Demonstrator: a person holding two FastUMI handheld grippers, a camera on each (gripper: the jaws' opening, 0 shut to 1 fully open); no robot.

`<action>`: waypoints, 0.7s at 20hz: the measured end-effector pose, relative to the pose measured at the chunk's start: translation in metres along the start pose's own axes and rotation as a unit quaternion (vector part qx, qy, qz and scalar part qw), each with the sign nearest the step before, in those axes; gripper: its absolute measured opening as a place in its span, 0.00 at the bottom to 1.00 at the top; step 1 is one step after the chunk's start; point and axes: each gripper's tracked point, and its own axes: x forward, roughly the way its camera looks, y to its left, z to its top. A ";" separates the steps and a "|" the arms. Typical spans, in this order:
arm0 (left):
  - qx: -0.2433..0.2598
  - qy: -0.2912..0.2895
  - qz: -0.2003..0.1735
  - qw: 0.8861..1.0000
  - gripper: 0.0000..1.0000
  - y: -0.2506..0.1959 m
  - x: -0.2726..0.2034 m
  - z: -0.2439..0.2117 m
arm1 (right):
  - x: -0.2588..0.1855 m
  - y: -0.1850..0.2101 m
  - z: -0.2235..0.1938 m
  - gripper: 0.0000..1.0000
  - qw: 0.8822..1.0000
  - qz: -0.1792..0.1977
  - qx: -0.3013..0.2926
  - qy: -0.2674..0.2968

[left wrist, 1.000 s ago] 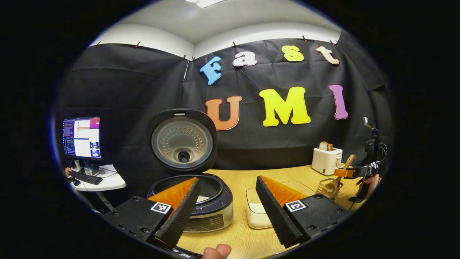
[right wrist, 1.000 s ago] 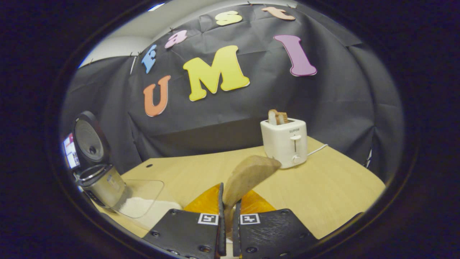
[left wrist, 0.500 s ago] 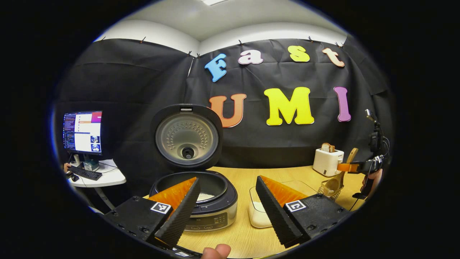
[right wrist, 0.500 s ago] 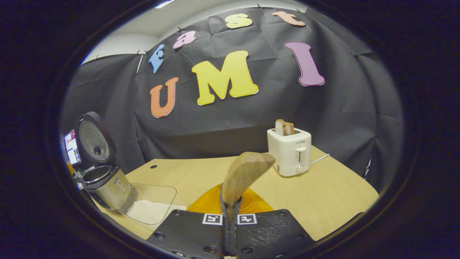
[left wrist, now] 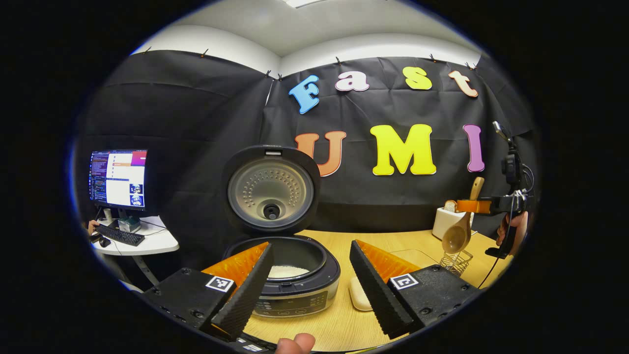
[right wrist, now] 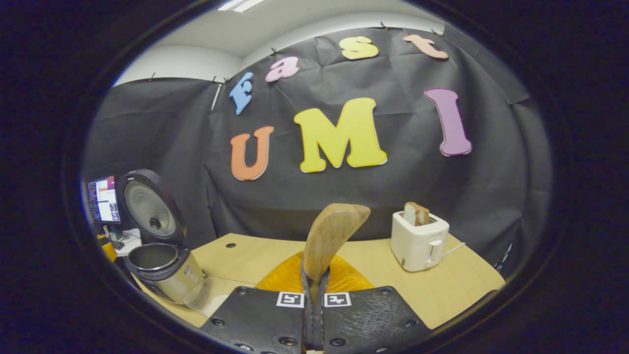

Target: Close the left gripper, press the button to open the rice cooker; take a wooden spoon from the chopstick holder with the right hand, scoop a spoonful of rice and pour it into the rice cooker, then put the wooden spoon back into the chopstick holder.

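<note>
The rice cooker (left wrist: 295,282) stands open just beyond my left gripper (left wrist: 310,244), its lid (left wrist: 270,189) upright and white rice (left wrist: 287,271) in the pot. My left gripper is open with nothing between its fingers. At the far right a hand holds my right gripper (left wrist: 474,206), which carries the wooden spoon (left wrist: 456,236) bowl-down above the wire chopstick holder (left wrist: 456,261). In the right gripper view, my right gripper (right wrist: 315,275) is shut on the spoon (right wrist: 331,233), whose wooden end rises straight ahead. The cooker (right wrist: 162,263) sits at the left there.
A clear container of rice (left wrist: 360,296) lies between the cooker and the chopstick holder. A white toaster (right wrist: 420,238) with bread stands at the back right of the wooden table (right wrist: 457,290). A monitor (left wrist: 118,179) and a keyboard sit on a side desk at the left.
My right gripper closed fully on the spoon and lifted it up out of the chopstick holder. My left gripper stayed open and shifted a little left and down.
</note>
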 end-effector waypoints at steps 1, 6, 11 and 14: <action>-0.002 -0.002 0.002 1.000 0.99 0.003 -0.001 0.001 | 0.002 0.016 0.004 0.00 1.000 0.013 -0.007 -0.003; 0.020 -0.003 0.024 1.000 0.99 0.027 -0.002 0.001 | 0.024 0.086 -0.025 0.00 0.996 0.067 -0.049 0.033; 0.038 -0.008 0.032 0.999 0.99 0.030 -0.002 0.003 | 0.038 0.096 -0.083 0.00 0.988 0.058 -0.114 0.084; 0.033 -0.008 0.011 0.999 0.99 0.021 -0.002 0.002 | 0.039 0.088 -0.104 0.00 0.981 0.039 -0.161 0.100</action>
